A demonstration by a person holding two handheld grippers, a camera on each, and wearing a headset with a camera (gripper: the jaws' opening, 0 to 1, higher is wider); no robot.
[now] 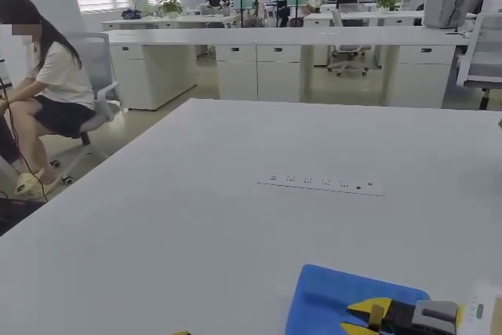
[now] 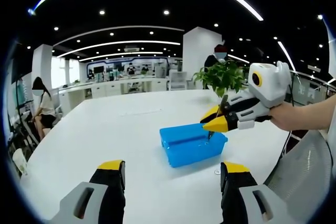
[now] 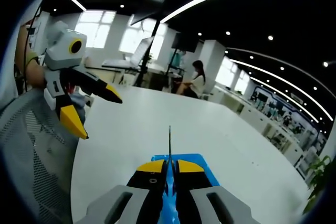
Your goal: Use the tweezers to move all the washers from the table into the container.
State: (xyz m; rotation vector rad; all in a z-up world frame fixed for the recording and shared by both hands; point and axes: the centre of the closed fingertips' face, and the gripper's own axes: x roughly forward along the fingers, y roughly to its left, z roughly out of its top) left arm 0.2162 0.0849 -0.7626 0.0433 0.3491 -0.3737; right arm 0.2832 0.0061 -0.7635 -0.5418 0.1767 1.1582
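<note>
Right gripper (image 2: pixel 211 121): jaws pressed together on the tweezers (image 3: pixel 169 140). Their long axis runs straight out along the jaws. In the left gripper view the tip angles down over the blue container (image 2: pixel 191 142), at its near-right part. I can't tell whether the tip is above the rim or below it.

Left gripper (image 2: pixel 172 167): jaws spread wide, holding nothing, hovering off the white table (image 1: pixel 196 217) on the near side of the container.

What matters for the move is the washer (image 2: pixel 217 172). It lies flat on the table just off the container's near-right corner, apart from the wall, toward the table edge by the mesh chair (image 2: pixel 307 166). From the tweezers tip it sits back toward you and lower, outside the container. My read is that you need to draw the tip back over the wall and then go down, not forward. Your right gripper has the tool, so it's the one to use. The left's jaw sits close to the washer in its own view but is no help in picking it.

Count:
- tweezers: 1
- container: 1
- washers on the table: 1 that I can make out
- washers inside the container: too small to tell

The washer is thin and flat, so it will probably slide if you nudge it.
</note>
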